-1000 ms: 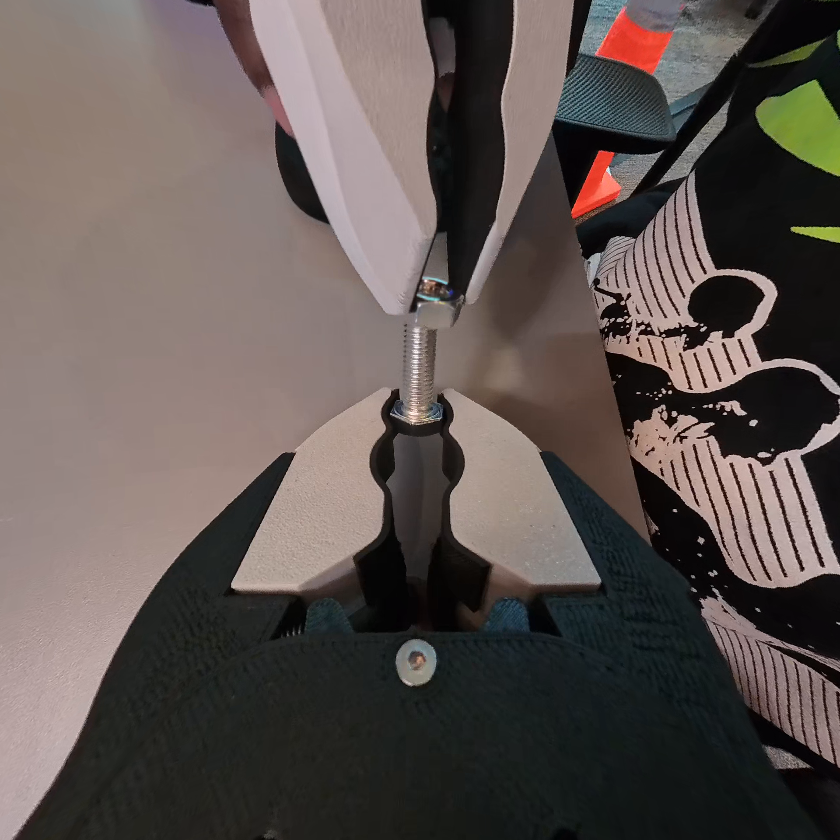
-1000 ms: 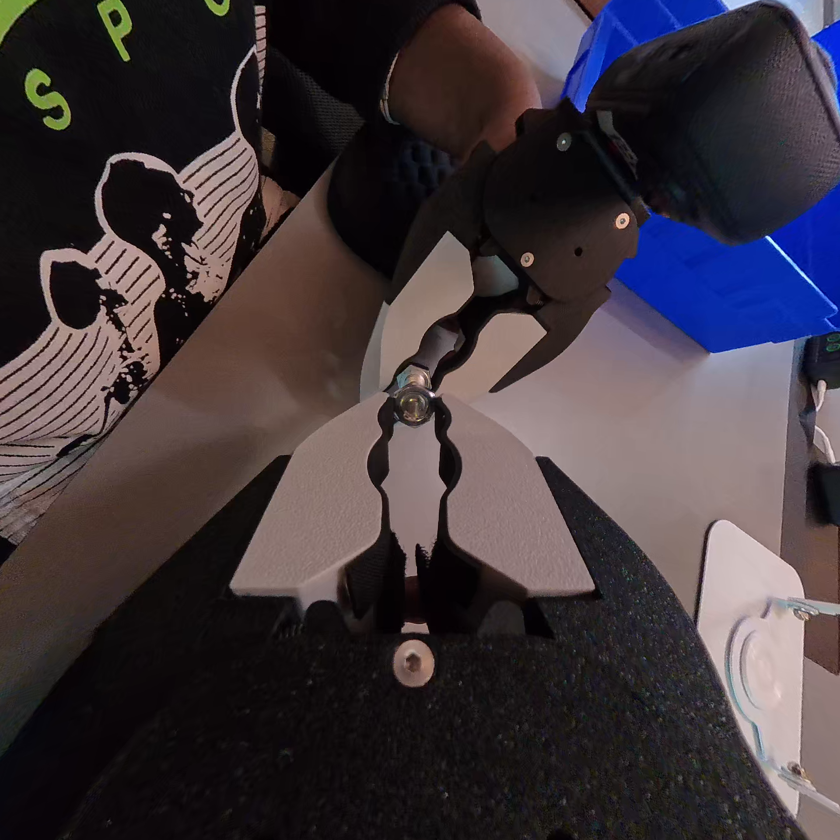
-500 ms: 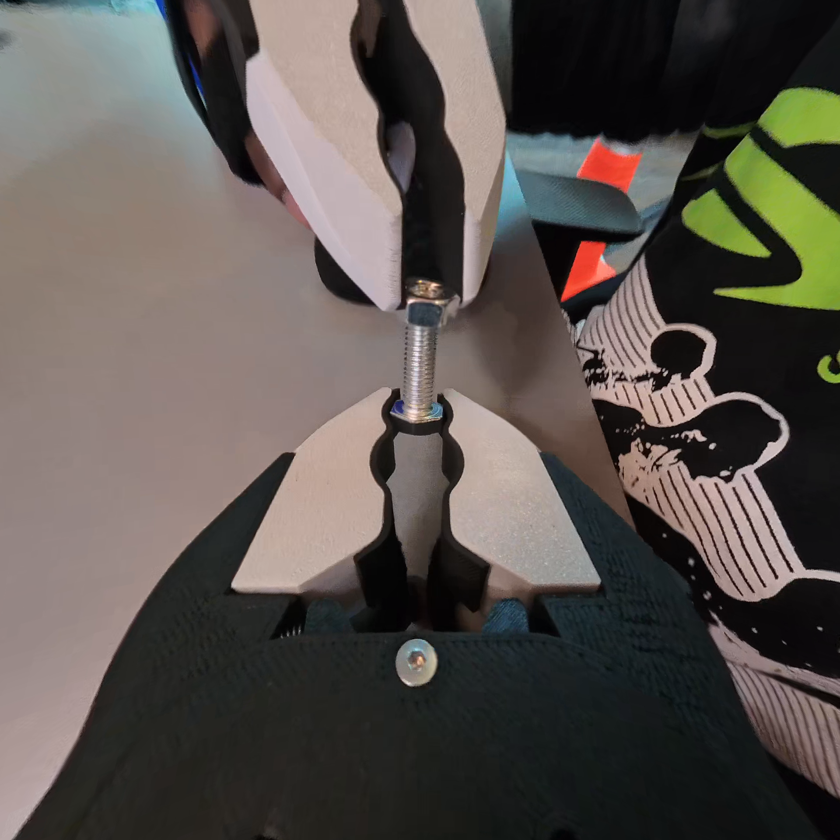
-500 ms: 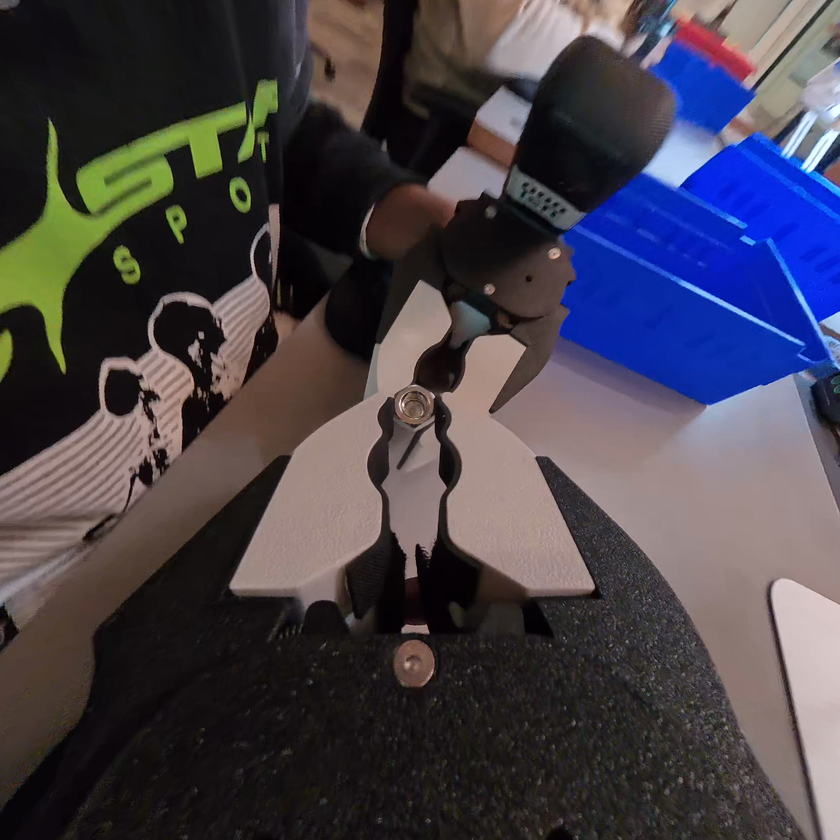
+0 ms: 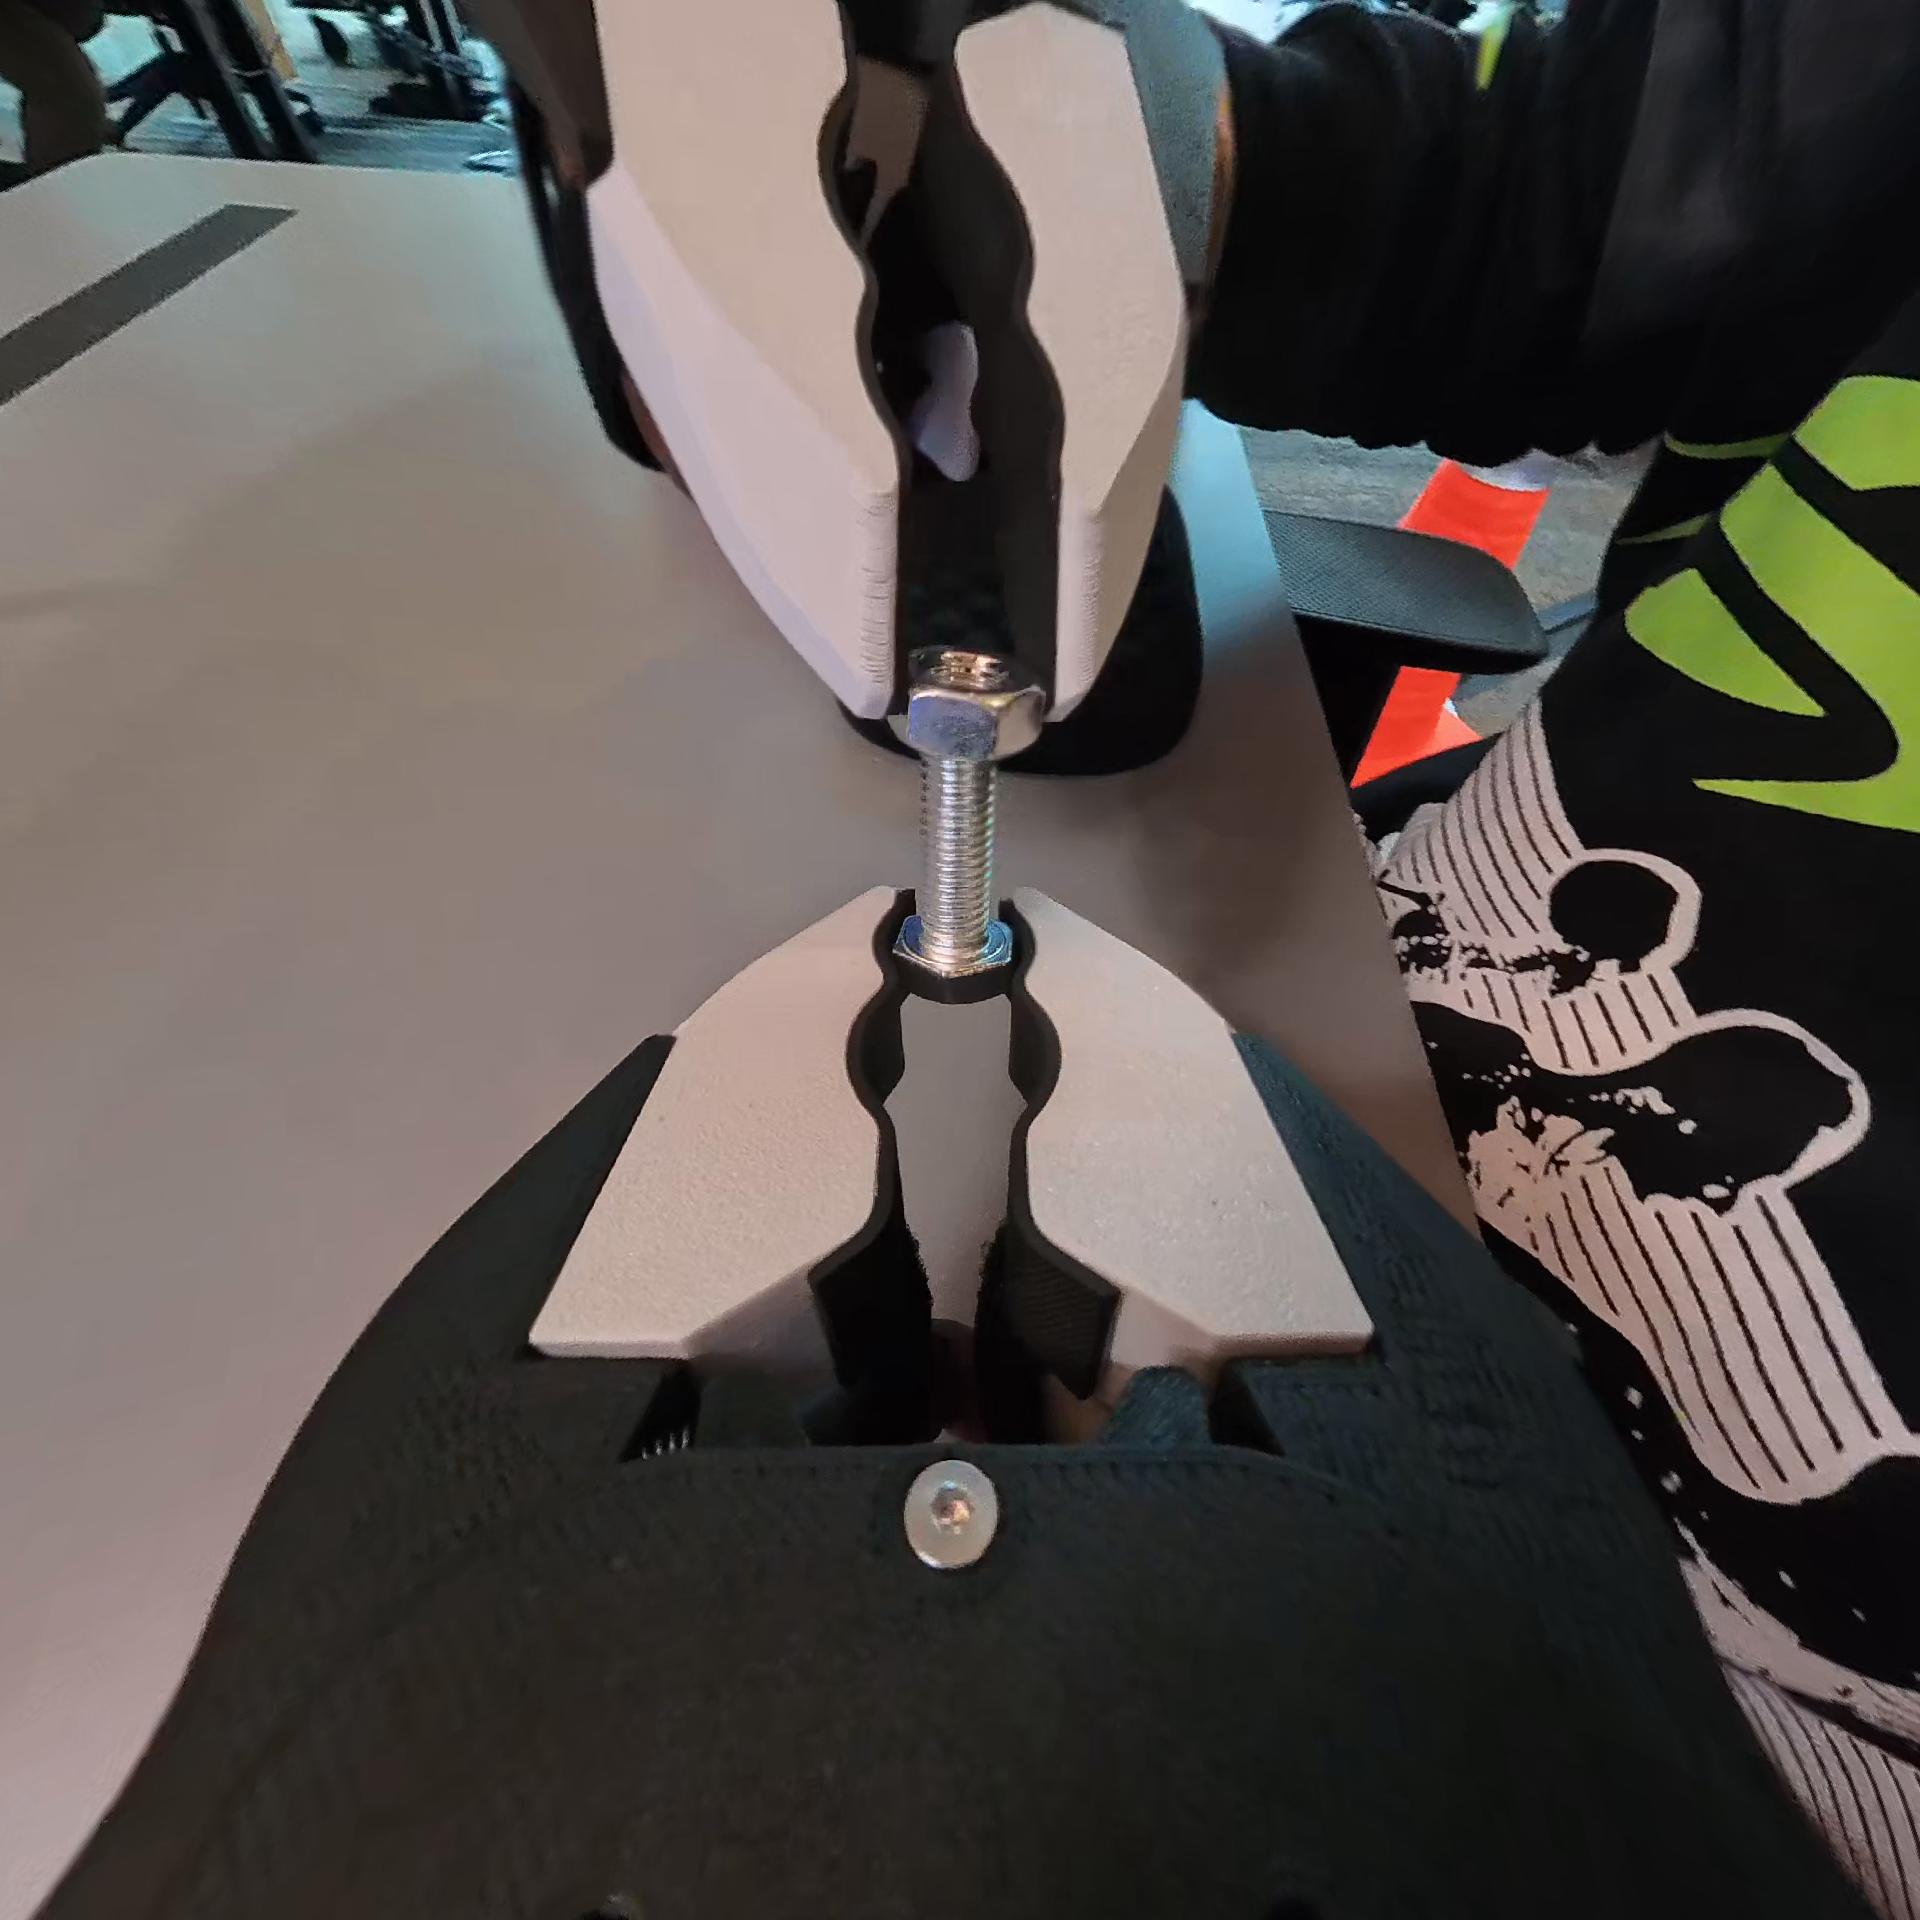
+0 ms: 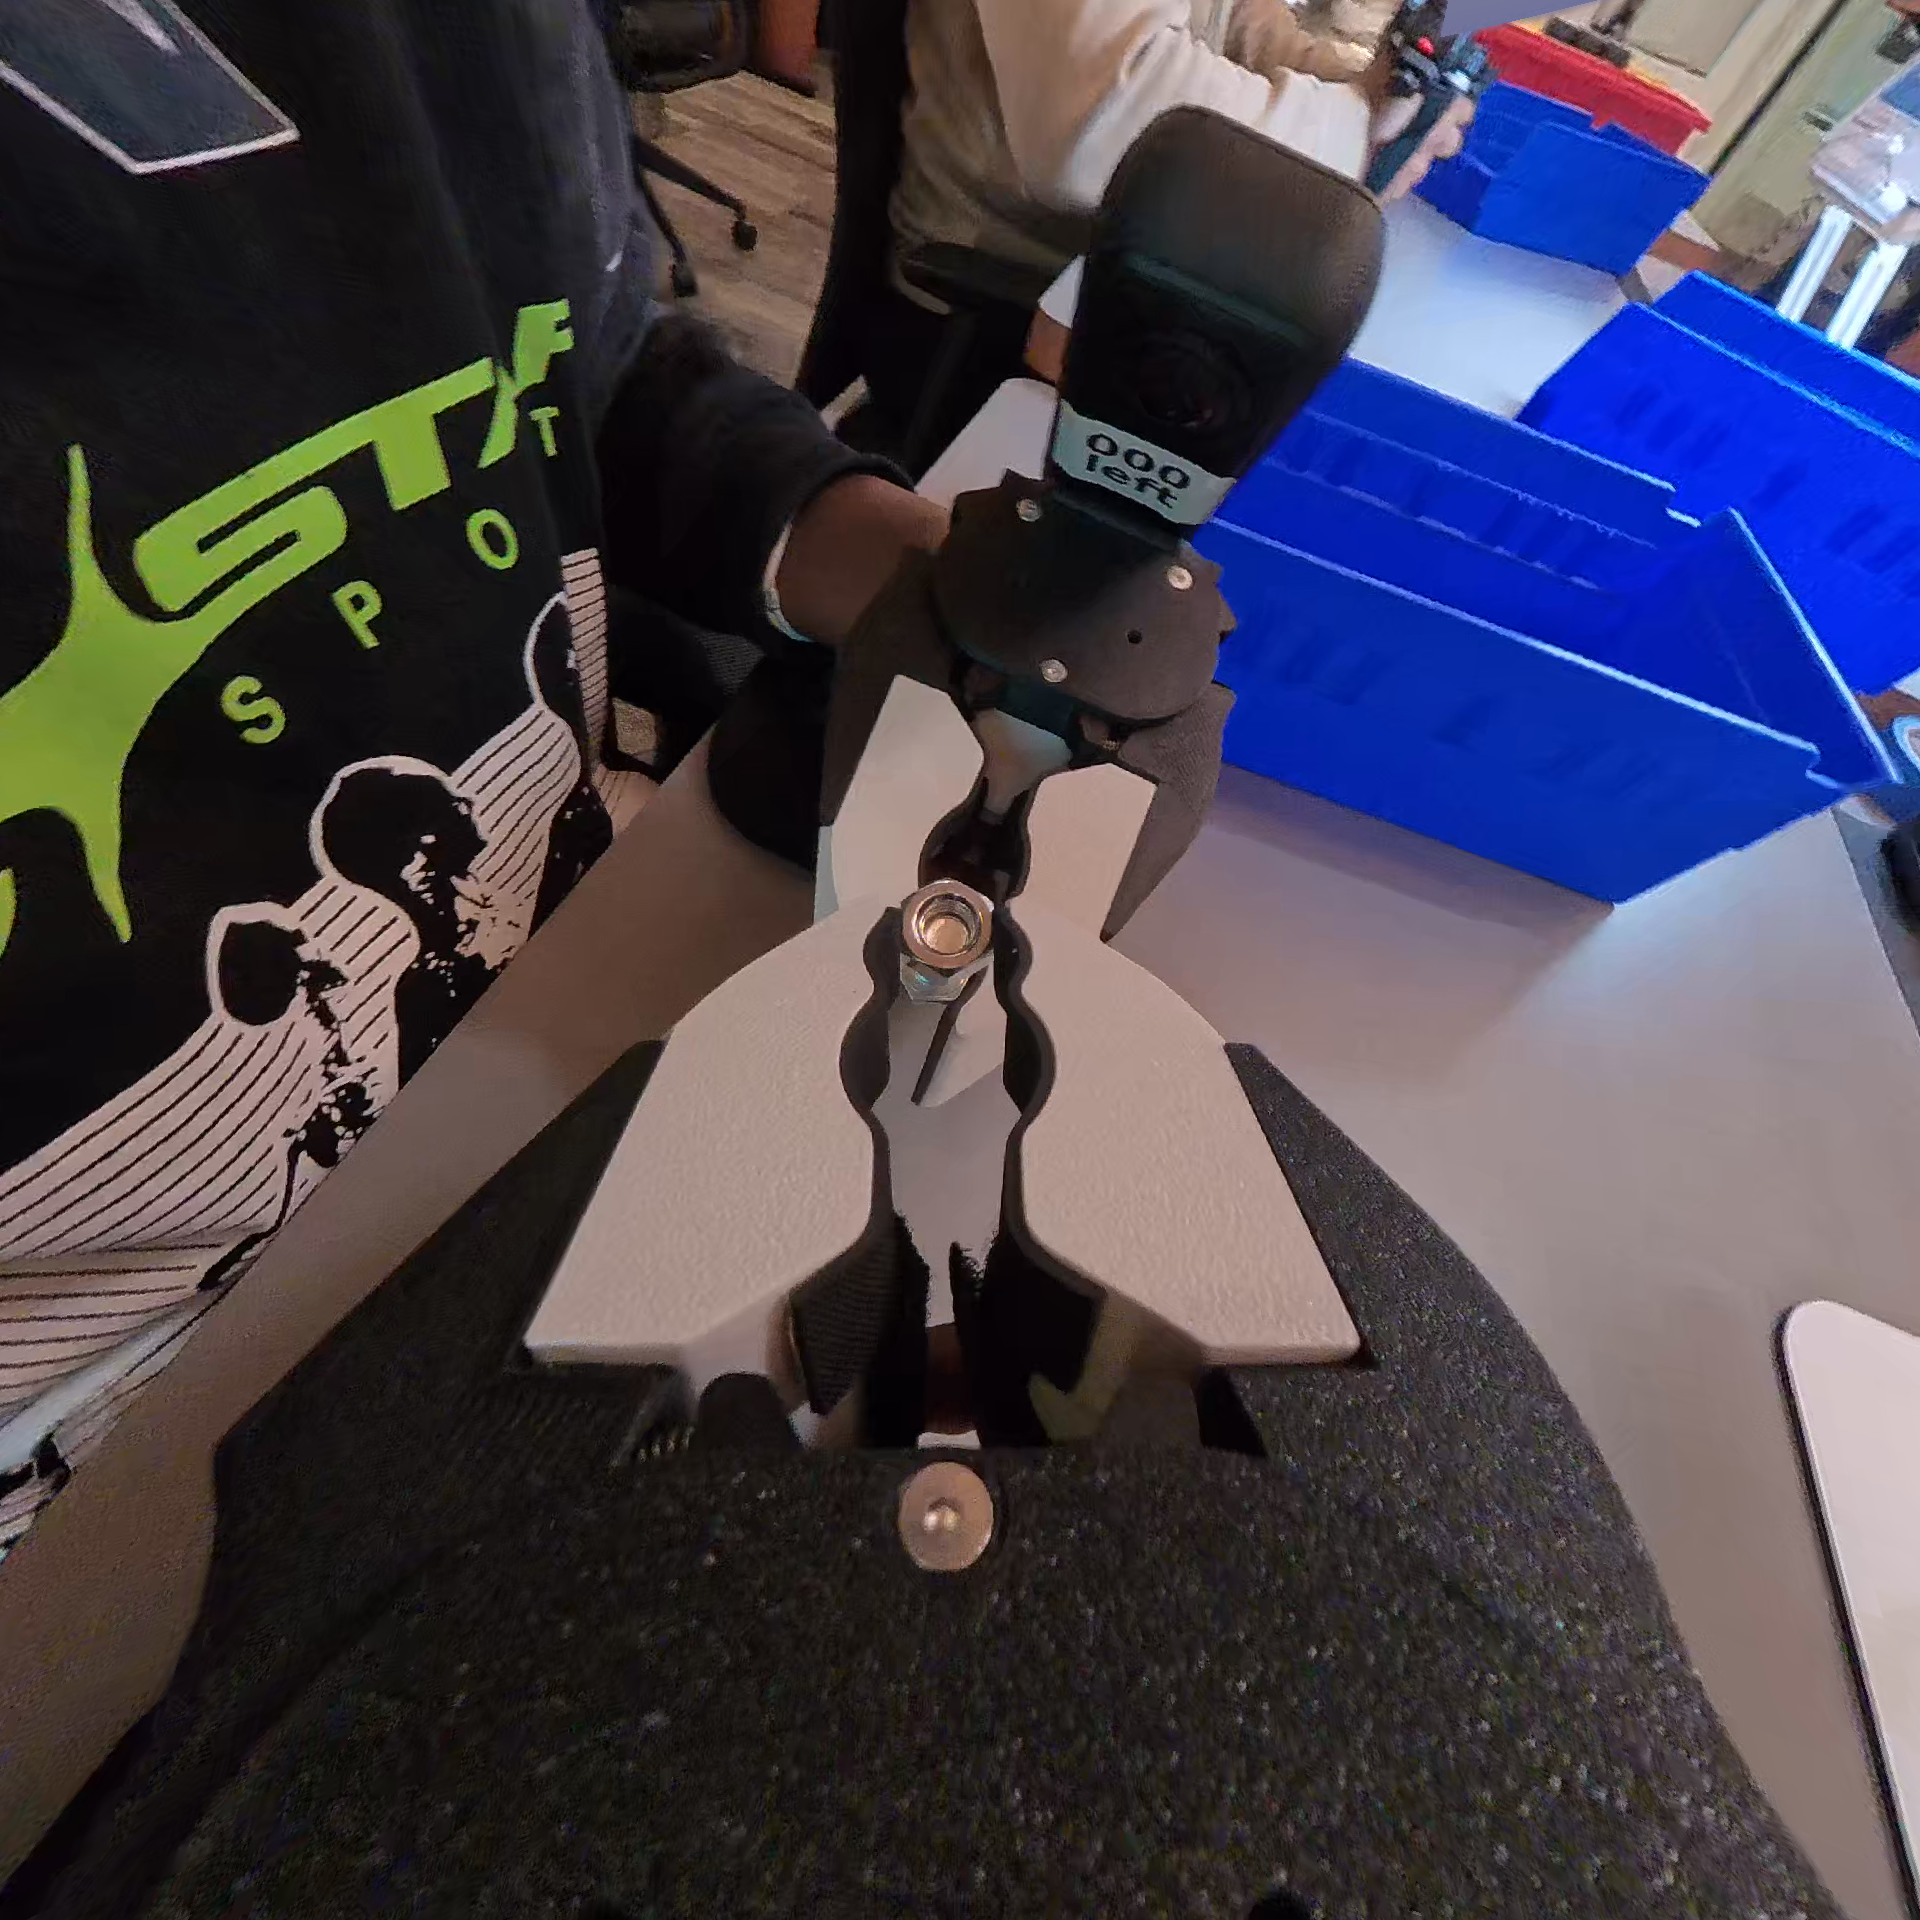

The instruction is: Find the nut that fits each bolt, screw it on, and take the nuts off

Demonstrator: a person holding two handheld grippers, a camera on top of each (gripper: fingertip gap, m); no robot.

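A silver bolt (image 5: 958,842) hangs in the air between my two grippers, above the grey table (image 5: 312,727). My left gripper (image 5: 954,935) is shut on a small hex nut (image 5: 954,951) that sits on the bolt's threaded end. My right gripper (image 5: 971,686) comes from the far side and is shut on the bolt's hex head (image 5: 971,717). In the right wrist view the right gripper (image 6: 940,935) grips the bolt head (image 6: 940,925), seen end-on. The left gripper (image 6: 971,862) points back at it, and its grip on the nut is hidden there.
Blue plastic bins (image 6: 1507,675) stand on the table beyond the grippers. A white tray (image 6: 1849,1455) lies at the right edge. The person's torso in a black printed shirt (image 5: 1662,1039) is close on one side. A chair and an orange cone (image 5: 1455,540) are past the table edge. One gripper's finger ends stand about 6 centimetres off the other's.
The two grippers have turned relative to each other about the bolt's axis. The right gripper now faces the left wrist view more squarely. Both grips held.
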